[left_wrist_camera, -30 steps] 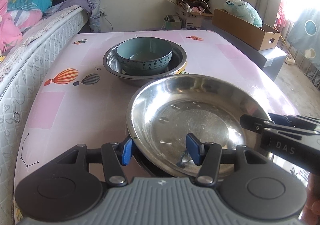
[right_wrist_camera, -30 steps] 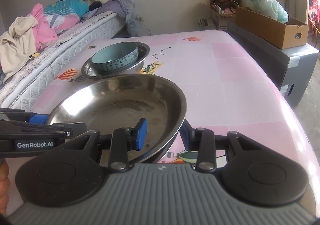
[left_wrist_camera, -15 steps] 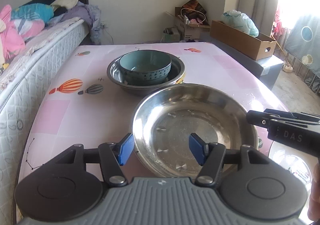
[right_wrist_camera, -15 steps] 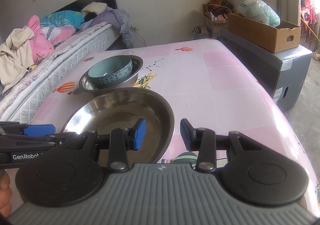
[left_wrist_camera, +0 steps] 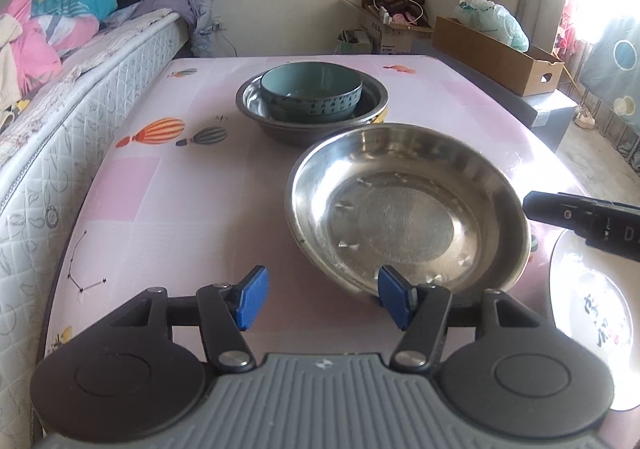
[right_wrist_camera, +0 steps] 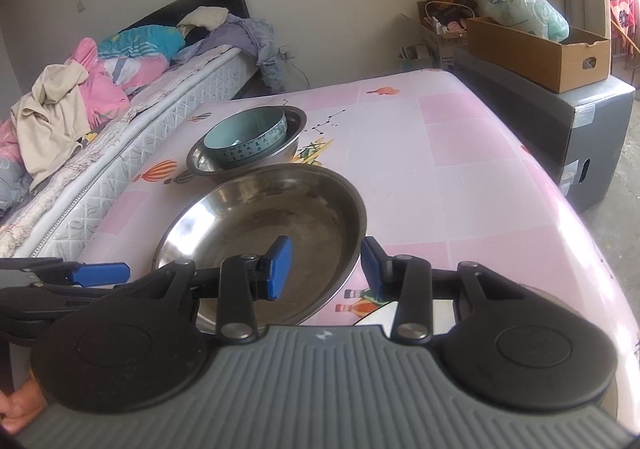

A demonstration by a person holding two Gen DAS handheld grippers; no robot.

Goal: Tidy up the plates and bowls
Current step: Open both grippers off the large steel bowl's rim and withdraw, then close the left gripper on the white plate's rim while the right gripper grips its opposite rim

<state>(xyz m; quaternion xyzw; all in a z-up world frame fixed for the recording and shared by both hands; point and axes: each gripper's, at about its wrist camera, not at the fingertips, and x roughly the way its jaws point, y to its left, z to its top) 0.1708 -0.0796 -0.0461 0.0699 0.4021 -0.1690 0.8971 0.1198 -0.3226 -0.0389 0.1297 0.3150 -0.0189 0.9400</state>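
Pink-clothed table (left_wrist_camera: 132,185): both the left gripper (left_wrist_camera: 320,301) and right gripper (right_wrist_camera: 324,269) gape around the slick, rigid steel plate (left_wrist_camera: 404,217); its thin rim suits pinching.

Dishes on the table, bed to the left

A ceramic bowl (left_wrist_camera: 312,95) sits inside a metal basin (left_wrist_camera: 280,125) toward the table's (left_wrist_camera: 160,185) far side. A wide metal dish (left_wrist_camera: 406,217) lies just before it, nearer right. A plate (left_wrist_camera: 596,313) lies right of the dish. The bed (left_wrist_camera: 60,97) runs along the table's left edge.
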